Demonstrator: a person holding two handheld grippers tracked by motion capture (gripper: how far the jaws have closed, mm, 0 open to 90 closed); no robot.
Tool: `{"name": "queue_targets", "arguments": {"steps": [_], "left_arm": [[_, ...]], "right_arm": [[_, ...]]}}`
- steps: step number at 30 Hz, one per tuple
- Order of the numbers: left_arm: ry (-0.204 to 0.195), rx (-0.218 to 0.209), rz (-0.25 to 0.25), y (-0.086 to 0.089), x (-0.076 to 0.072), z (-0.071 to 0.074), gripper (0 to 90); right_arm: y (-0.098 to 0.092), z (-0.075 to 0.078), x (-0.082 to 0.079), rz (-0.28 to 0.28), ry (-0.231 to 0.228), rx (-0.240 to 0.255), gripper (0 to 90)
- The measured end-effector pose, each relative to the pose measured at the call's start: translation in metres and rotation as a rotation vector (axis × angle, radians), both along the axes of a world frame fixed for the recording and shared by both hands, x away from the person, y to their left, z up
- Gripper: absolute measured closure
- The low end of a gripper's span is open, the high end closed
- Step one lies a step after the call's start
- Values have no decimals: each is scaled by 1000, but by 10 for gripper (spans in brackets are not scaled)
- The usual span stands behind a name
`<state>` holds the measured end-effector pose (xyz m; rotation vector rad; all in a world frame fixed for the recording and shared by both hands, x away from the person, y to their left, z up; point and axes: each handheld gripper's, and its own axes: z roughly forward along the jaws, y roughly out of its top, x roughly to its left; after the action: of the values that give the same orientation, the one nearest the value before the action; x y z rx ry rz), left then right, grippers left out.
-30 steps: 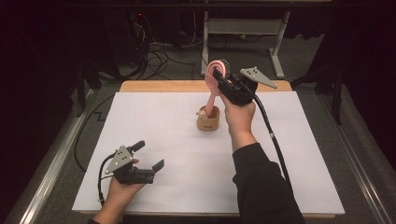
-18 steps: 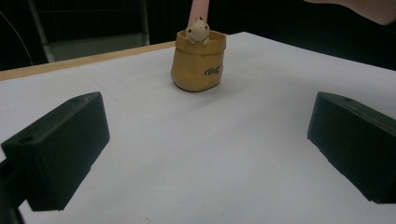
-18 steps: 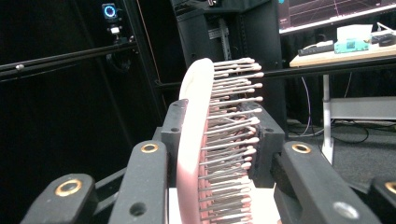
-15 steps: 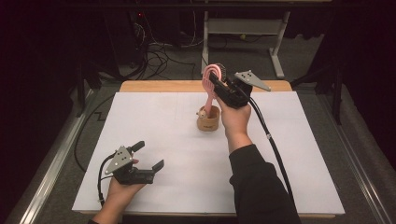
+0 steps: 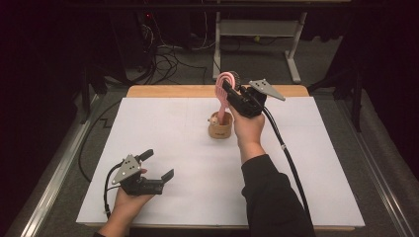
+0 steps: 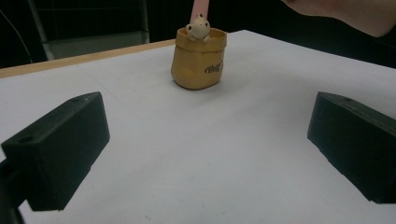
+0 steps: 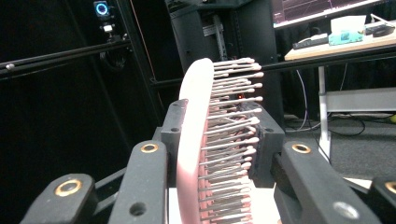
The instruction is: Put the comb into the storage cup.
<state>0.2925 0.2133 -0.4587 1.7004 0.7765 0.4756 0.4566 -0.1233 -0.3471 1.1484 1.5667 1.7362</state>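
Right hand-held gripper (image 5: 231, 91) clamped on pink hairbrush (image 5: 223, 89) head. Handle dipping toward 6 o'clock into tan cup (image 5: 220, 129). Left hand-held gripper (image 5: 158, 165) wide, resting at the bench (image 5: 316, 148)'s 7 o'clock.

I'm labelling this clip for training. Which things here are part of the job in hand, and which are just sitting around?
Part of the job:
- pink hairbrush, clamped at its head by the right tongs, handle down in the holder
- tan bag-shaped holder with a small bear figure at its rim

Just about:
- left tongs, open, resting on the white table
- cables on the floor
- grey desk frame
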Motion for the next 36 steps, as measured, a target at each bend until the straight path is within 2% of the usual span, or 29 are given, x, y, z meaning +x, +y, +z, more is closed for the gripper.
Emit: {"name": "queue_targets", "arguments": {"steps": [3,36], "left_arm": [[0,2,-2,-1,0,0,0],[5,3,-7,-3,1,-2,0]], "right_arm": [[1,-3,0,7,1,11,668],[10,-17,3,15,14,11,667]]}}
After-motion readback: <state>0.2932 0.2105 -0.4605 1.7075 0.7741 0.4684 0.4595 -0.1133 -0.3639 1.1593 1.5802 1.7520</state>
